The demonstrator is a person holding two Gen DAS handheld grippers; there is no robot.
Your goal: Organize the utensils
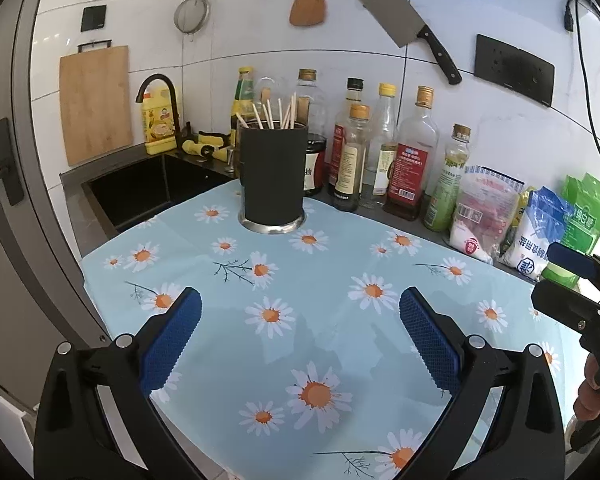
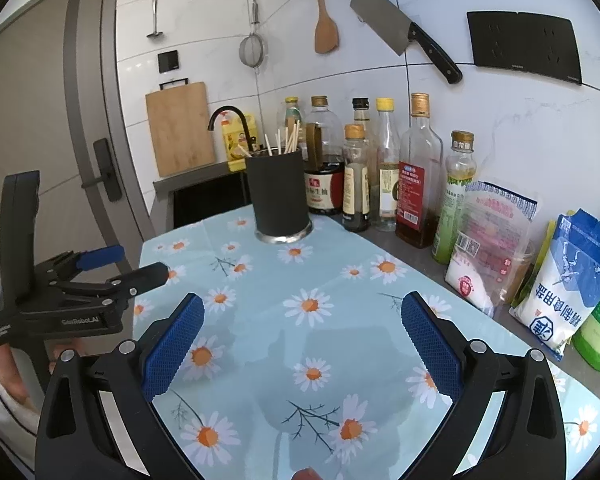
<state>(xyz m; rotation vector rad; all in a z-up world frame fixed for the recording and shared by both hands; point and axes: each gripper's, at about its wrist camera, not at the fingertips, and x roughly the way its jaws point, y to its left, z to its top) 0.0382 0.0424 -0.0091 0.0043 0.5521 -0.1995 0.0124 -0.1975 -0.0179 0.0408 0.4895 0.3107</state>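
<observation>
A black utensil holder with several wooden chopsticks stands at the far edge of the daisy-print cloth; it also shows in the right wrist view. My left gripper is open and empty, low over the cloth, well short of the holder. My right gripper is open and empty over the cloth. The right gripper shows at the right edge of the left wrist view, and the left gripper at the left of the right wrist view. No loose utensil lies on the cloth.
Sauce and oil bottles and food bags line the back right. A black sink with faucet lies at left. A cleaver, wooden spatula, strainer and cutting board are on the wall.
</observation>
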